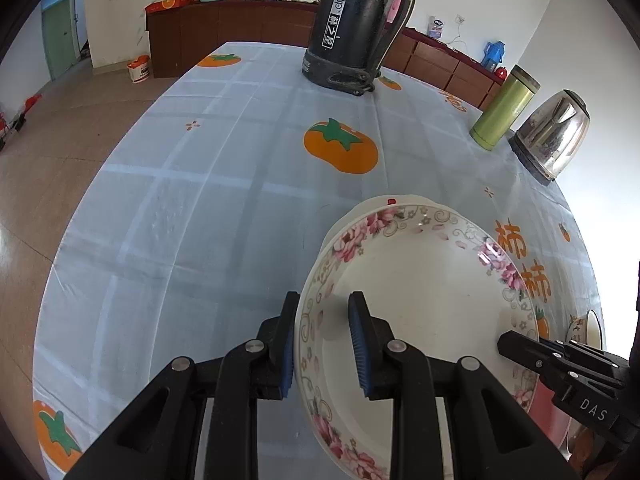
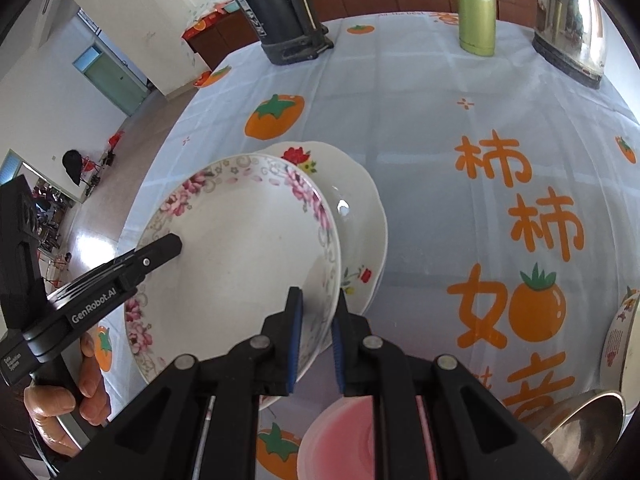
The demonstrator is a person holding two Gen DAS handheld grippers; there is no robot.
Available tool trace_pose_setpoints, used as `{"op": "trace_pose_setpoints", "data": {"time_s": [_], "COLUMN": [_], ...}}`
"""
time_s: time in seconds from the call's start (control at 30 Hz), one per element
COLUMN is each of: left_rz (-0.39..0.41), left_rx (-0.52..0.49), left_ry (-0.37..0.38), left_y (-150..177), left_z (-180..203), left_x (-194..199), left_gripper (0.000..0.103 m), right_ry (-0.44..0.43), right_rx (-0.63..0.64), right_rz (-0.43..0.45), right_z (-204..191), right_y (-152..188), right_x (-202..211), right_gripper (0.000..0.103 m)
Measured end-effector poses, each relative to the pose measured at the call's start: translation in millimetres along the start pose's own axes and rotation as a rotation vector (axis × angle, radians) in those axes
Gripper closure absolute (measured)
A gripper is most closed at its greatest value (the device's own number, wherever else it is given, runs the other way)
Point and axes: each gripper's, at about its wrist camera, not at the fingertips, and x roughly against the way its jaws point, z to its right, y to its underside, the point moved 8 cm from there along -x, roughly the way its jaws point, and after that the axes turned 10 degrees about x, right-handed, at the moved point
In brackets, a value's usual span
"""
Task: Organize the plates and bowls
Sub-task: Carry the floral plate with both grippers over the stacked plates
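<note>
glossy glazed floral plate (image 2: 248, 248), shiny steel kettle (image 1: 554, 136) — smooth printed tablecloth (image 1: 240, 184)

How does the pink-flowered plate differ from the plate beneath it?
The pink-flowered plate has a full band of pink blossoms and scrolls; the lower plate shows scattered red flower sprigs. The upper one has a smooth round rim and sits tilted between both claws; the lower has a wavy rim and lies on the tablecloth. Both are white.
</note>
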Motion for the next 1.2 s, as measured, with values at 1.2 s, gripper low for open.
{"op": "trace_pose_setpoints", "data": {"time_s": [1.2], "left_rz": [0.006], "left_rx": [0.032], "left_ry": [-0.019], "left_y": [-3], "left_z": [1], "left_x": [-23], "left_gripper": [0.076], "right_ry": [0.109], "right_rx": [0.051], "right_rz": [0.006], "right_z": [7], "right_y": [-10], "right_x": [-12], "right_gripper": [0.086]}}
